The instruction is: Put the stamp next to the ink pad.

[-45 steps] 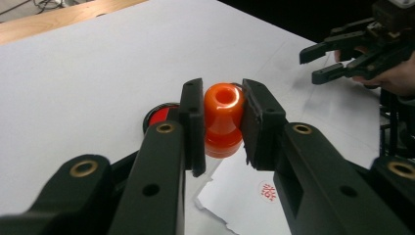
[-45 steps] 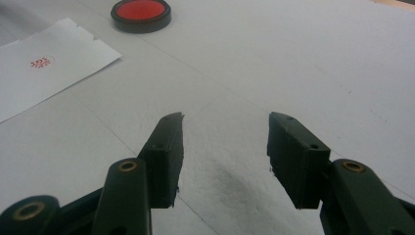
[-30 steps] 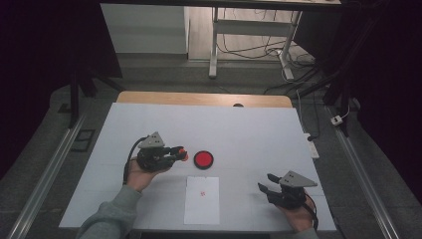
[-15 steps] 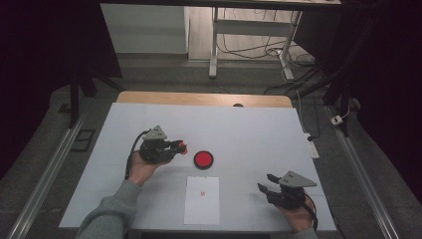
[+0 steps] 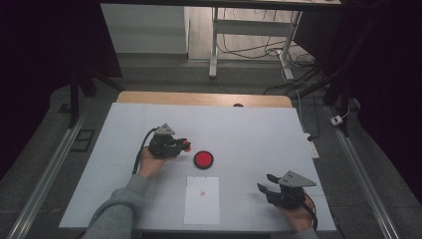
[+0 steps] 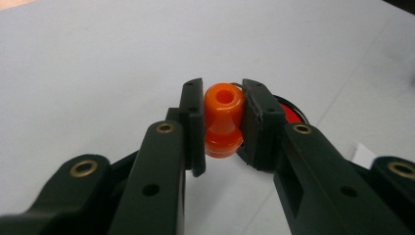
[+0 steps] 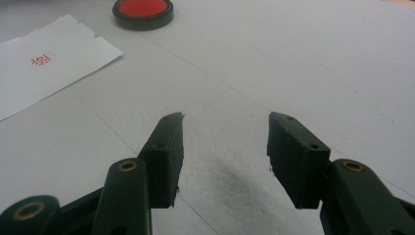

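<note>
An orange stamp [image 6: 223,121] with a round hole in its top is pinched between the jaws of my left gripper [image 6: 222,125], which is shut on it. In the high view the left gripper [image 5: 180,145] hovers just left of a red ink pad [image 5: 203,159] in a black round case, the orange stamp [image 5: 186,146] at its tip. A white paper sheet [image 5: 201,199] with a small red stamp mark [image 5: 202,193] lies in front of the pad. My right gripper [image 5: 263,183] rests open near the front right, nothing between its jaws [image 7: 225,154].
The white table top [image 5: 249,134] has a wooden strip along its far edge. Metal rails run along both sides. In the right gripper view the ink pad [image 7: 143,11] and the paper sheet [image 7: 44,68] lie ahead to the left.
My left gripper has moved a little away from me and lower with the orange stamp still in it. The right gripper has stayed where it was.
</note>
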Motion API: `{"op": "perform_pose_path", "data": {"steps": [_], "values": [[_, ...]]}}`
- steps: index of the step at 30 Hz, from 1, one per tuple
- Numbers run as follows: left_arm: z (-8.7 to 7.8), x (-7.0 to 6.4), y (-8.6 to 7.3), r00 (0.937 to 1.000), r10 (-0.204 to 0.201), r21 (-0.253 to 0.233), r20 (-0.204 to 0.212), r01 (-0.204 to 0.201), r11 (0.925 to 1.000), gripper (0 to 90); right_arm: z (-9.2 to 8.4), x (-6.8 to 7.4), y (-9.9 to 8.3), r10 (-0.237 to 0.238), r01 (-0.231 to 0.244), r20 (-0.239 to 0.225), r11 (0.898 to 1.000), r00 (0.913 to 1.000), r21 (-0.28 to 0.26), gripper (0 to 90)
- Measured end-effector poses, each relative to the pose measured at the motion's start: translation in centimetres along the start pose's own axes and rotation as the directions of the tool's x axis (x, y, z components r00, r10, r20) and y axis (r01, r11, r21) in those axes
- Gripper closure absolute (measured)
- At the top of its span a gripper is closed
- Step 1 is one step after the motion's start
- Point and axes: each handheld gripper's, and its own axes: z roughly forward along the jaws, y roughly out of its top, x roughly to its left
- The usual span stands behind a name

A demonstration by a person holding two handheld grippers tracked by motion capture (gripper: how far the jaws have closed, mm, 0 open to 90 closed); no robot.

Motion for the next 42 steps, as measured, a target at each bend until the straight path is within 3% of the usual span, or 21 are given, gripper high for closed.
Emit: {"op": "perform_pose_path", "data": {"steps": [9, 28, 38, 40, 42], "values": [[1.4, 0.6, -0.6, 0.9990, -0.008, 0.037, -0.044, 0.009, 0.9993, 71.8, 0.1, 0.0, 0.0, -0.003, 0.003, -0.003, 1.000, 1.0000, 0.008, 47.0], [2.5, 0.3, -1.8, 0.9977, 0.026, 0.085, -0.063, -0.021, 0.9962, 71.3, 0.2, 0.0, -0.1, -0.008, 0.008, -0.007, 1.000, 0.9999, 0.016, 47.0], [2.4, 0.2, -2.1, 0.9975, 0.036, 0.080, -0.061, -0.031, 0.9963, 70.5, 0.3, 0.0, -0.1, -0.007, 0.007, -0.008, 1.000, 0.9999, 0.018, 47.0], [2.4, 0.2, -2.1, 0.9976, 0.037, 0.077, -0.059, -0.032, 0.9965, 67.8, 0.3, 0.0, -0.1, -0.007, 0.007, -0.008, 1.000, 0.9999, 0.017, 46.9], [2.2, 0.1, -2.0, 0.9980, 0.030, 0.067, -0.055, -0.026, 0.9974, 58.6, 0.3, 0.0, -0.1, -0.007, 0.007, -0.009, 1.000, 0.9999, 0.016, 46.9]]}}
